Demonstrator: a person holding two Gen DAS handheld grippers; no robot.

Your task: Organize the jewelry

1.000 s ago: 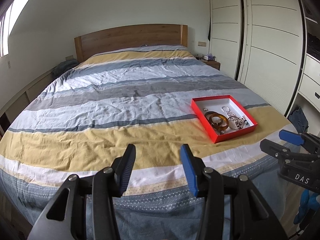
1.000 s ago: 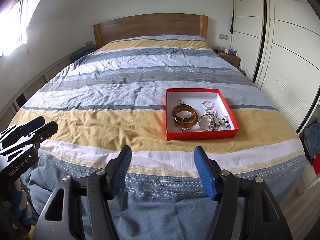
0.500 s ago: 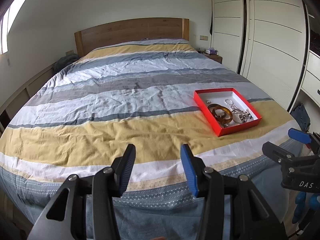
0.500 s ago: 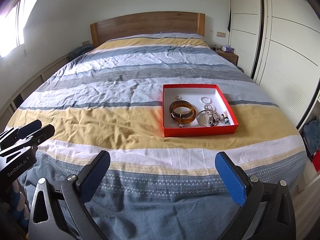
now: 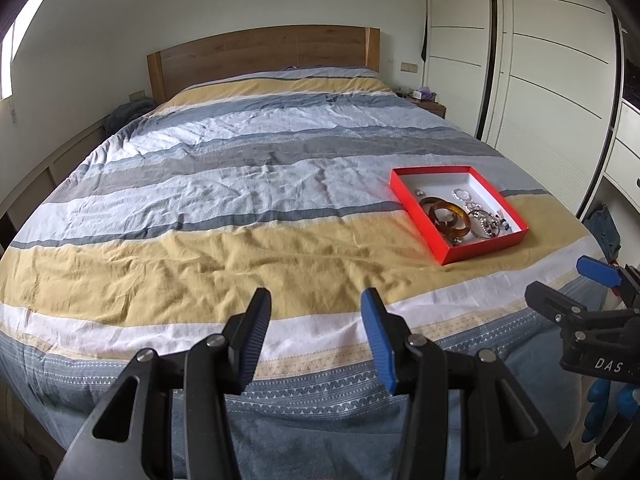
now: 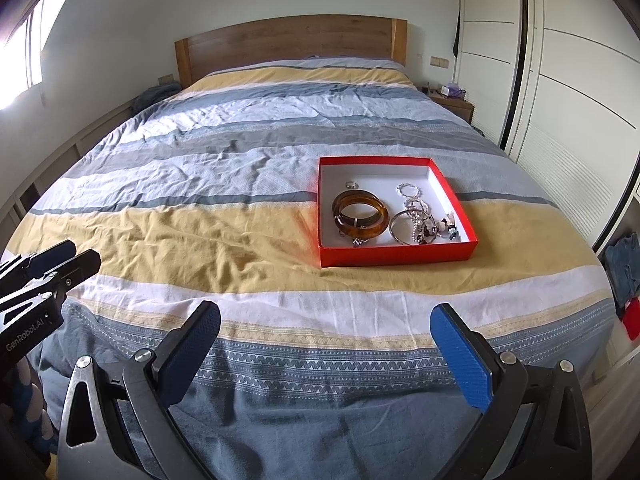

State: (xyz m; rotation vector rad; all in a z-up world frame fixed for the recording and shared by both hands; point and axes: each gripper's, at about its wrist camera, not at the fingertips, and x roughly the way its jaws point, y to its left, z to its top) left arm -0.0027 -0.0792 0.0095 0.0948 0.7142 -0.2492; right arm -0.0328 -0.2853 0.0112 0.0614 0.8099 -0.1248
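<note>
- Both claws hang over the foot of the bed: the right gripper [image 6: 325, 344] has its blue pads spread as wide as they go, with nothing between them but the bedspread below.
- Left gripper [image 5: 316, 332] stands partly open, its pads well apart, and it too grips nothing.
- Each gripper shows at the edge of the other's view, the left at the left border of the right wrist view, the right at the right border of the left wrist view.
- On the striped duvet [image 6: 224, 240], on the yellow band toward the right side of the bed, sits a shallow red tray [image 6: 394, 258] with a white inside.
- Inside the tray, two amber bangles [image 6: 362, 216] lie stacked at the left; a small ring [image 6: 351, 184] lies just behind them.
- To their right is a tangle of silver bracelets and beaded pieces [image 6: 416, 220]; single items cannot be told apart.
- Behind the bed stand a wooden headboard [image 6: 288, 42] and, at the right, white wardrobe doors [image 6: 560, 92].
</note>
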